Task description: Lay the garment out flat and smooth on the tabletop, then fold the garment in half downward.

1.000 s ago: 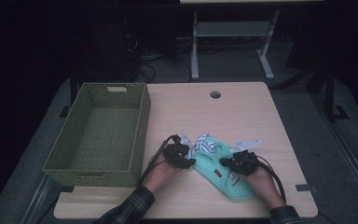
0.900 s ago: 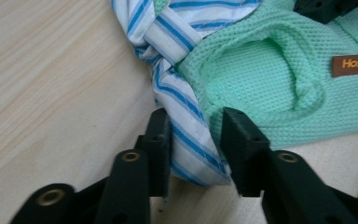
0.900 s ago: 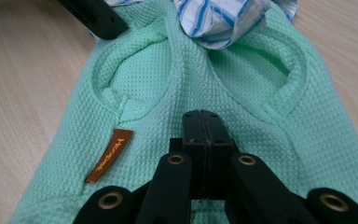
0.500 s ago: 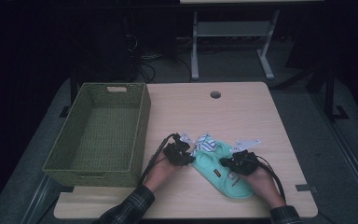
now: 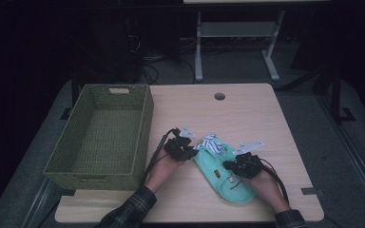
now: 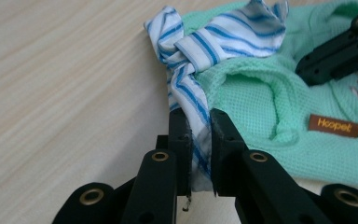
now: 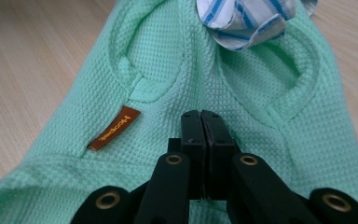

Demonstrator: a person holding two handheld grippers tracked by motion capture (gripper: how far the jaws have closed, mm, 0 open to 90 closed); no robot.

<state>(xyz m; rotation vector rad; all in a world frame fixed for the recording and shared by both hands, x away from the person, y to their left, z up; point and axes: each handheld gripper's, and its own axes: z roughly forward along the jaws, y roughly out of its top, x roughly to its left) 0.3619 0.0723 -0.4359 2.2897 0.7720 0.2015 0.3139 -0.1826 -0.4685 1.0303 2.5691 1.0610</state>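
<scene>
The left hand-held gripper [image 6: 199, 140] has just been closing and now pinches the blue-and-white striped cloth collar [image 6: 223, 35] of the mint-green waffle-knit pet shirt [image 5: 223, 168], lying at 5 o'clock on the wooden surface [image 5: 247, 114]. The right hand-held gripper [image 7: 201, 122] sits fully shut on the shirt's back, though whether fabric is caught is hard to tell. Pulling apart could slip the thin collar free.

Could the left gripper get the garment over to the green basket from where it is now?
Probably yes: the left gripper is shut on the striped collar, and bare table lies between it and the open basket beside it.
</scene>
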